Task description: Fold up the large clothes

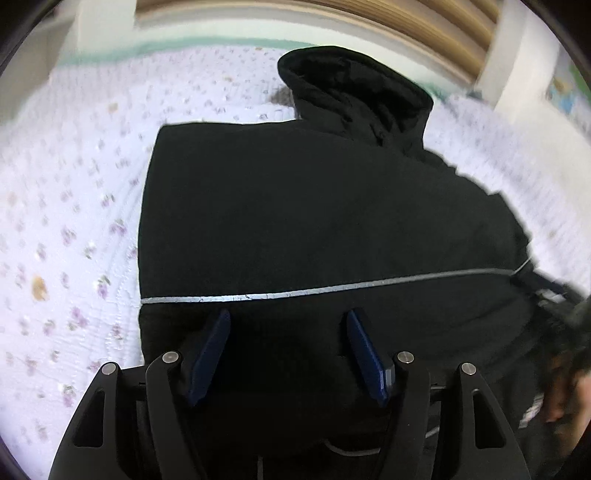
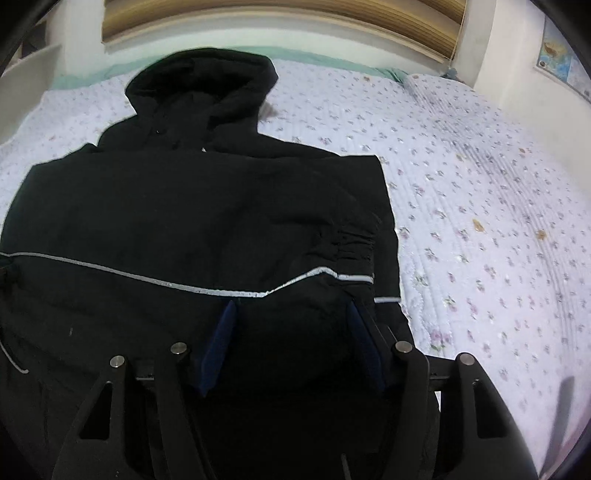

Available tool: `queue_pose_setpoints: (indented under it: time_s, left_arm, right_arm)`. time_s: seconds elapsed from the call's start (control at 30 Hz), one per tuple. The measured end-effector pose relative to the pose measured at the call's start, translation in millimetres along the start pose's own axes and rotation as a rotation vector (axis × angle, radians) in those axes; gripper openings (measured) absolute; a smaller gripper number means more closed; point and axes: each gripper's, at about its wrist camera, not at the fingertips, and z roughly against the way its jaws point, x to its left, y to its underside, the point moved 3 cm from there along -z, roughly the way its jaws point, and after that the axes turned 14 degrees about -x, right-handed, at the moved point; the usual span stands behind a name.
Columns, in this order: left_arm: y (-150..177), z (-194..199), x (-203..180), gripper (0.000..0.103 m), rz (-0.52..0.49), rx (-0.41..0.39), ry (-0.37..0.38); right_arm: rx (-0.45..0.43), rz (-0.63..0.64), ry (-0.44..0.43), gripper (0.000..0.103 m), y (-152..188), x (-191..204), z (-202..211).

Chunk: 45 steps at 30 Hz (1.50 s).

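A large black hooded jacket (image 1: 314, 206) lies flat on the bed, hood (image 1: 354, 92) at the far end, with a thin grey reflective stripe (image 1: 295, 293) across it. Its sides look folded inward, with straight edges. It also shows in the right wrist view (image 2: 192, 214), with a sleeve cuff (image 2: 354, 240) folded over its right side. My left gripper (image 1: 288, 321) is open above the jacket's near part, holding nothing. My right gripper (image 2: 291, 314) is open above the jacket's near right part, holding nothing.
The bed is covered by a white quilt with small purple flowers (image 2: 480, 221), also on the left in the left wrist view (image 1: 66, 221). A wooden blind (image 2: 280, 22) and white walls stand behind the bed. A poster (image 2: 561, 55) hangs at the right.
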Motion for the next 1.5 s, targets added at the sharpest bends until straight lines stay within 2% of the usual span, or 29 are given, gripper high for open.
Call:
queue_pose_setpoints:
  time_s: [0.07,0.1,0.17,0.2,0.23,0.37,0.47,0.53,0.6,0.67,0.73,0.77,0.87,0.93,1.0,1.07,1.17,1.27,1.3,1.4,1.47,1.5]
  left_arm:
    - [0.3,8.4,-3.6,0.067,-0.007,0.004,-0.035]
    - [-0.4,15.9,-1.5,0.068,0.004,0.015,-0.032]
    - [-0.9,43.1,0.7,0.069,0.042,0.023,0.033]
    - [-3.4,63.5,2.3,0.069,0.068,0.010,0.083]
    - [-5.2,75.0,3.5,0.069,0.081,-0.003,0.098]
    - [-26.2,132.0,17.8,0.071,0.116,-0.094,0.092]
    - [-43.8,147.2,28.1,0.074,0.134,-0.124,0.096]
    - [-57.1,146.5,34.0,0.074,0.137,-0.147,0.084]
    - [-73.2,137.5,38.0,0.074,0.142,-0.172,0.080]
    - [-94.0,122.8,36.0,0.074,0.132,-0.189,0.113]
    - [-119.5,101.3,30.0,0.074,0.106,-0.187,0.102]
    - [-135.4,88.1,26.5,0.074,0.088,-0.192,0.092]
    - [-173.1,47.5,18.3,0.074,0.075,-0.207,0.071]
    - [-194.3,7.2,14.4,0.074,0.085,-0.199,0.064]
    - [-209.7,-46.4,11.1,0.074,0.071,-0.150,0.042]
    - [-215.2,-81.5,12.5,0.074,0.072,-0.121,0.027]
    - [-220.9,-128.1,17.2,0.074,0.143,-0.116,0.066]
    - [-227.1,-161.1,26.8,0.074,0.259,-0.180,0.041]
    - [-229.8,-172.9,26.7,0.074,0.283,-0.186,0.056]
    - [-230.5,-224.1,18.8,0.074,0.321,-0.097,0.098]
    - [-221.0,-258.2,13.8,0.073,0.323,-0.021,0.089]
    - [-219.2,-263.2,13.4,0.060,0.316,-0.029,0.086]
  right_arm:
    - [0.013,-0.004,0.003,0.064,2.7,-1.3,8.5]
    - [0.024,-0.028,-0.025,0.064,5.0,-5.3,18.9]
    - [0.030,-0.075,-0.073,0.064,9.6,-19.4,38.0]
    - [0.026,-0.103,-0.078,0.066,9.9,-28.6,49.8]
    - [0.024,-0.129,-0.068,0.067,8.3,-36.7,61.5]
    - [0.017,-0.273,-0.104,0.067,-3.9,-69.9,94.1]
    - [-0.013,-0.341,-0.145,0.069,-19.0,-82.2,114.0]
    - [-0.033,-0.349,-0.162,0.075,-34.6,-82.7,113.2]
    - [-0.050,-0.332,-0.176,0.075,-50.7,-76.5,101.5]
    - [-0.069,-0.309,-0.194,0.075,-64.9,-66.9,84.7]
    - [-0.168,-0.255,-0.251,0.075,-86.7,-56.6,64.4]
    - [-0.197,-0.225,-0.239,0.075,-98.7,-51.8,52.7]
    - [-0.206,-0.219,-0.252,0.075,-133.3,-43.3,13.5]
    - [-0.199,-0.243,-0.264,0.075,-156.1,-35.6,-19.4]
    - [-0.185,-0.251,-0.274,0.075,-169.6,-27.9,-48.0]
    - [-0.164,-0.247,-0.282,0.075,-179.6,-18.2,-79.2]
    - [-0.138,-0.277,-0.289,0.075,-190.9,-9.4,-127.1]
    - [-0.136,-0.388,-0.330,0.075,-195.9,-11.7,-164.4]
    - [-0.124,-0.419,-0.341,0.075,-199.7,-10.3,-180.9]
    - [-0.083,-0.443,-0.316,0.075,-206.5,-4.2,-216.6]
    - [-0.054,-0.471,-0.332,0.075,-206.5,-0.7,-238.2]
    - [-0.019,-0.474,-0.329,0.072,-204.0,2.3,-251.2]
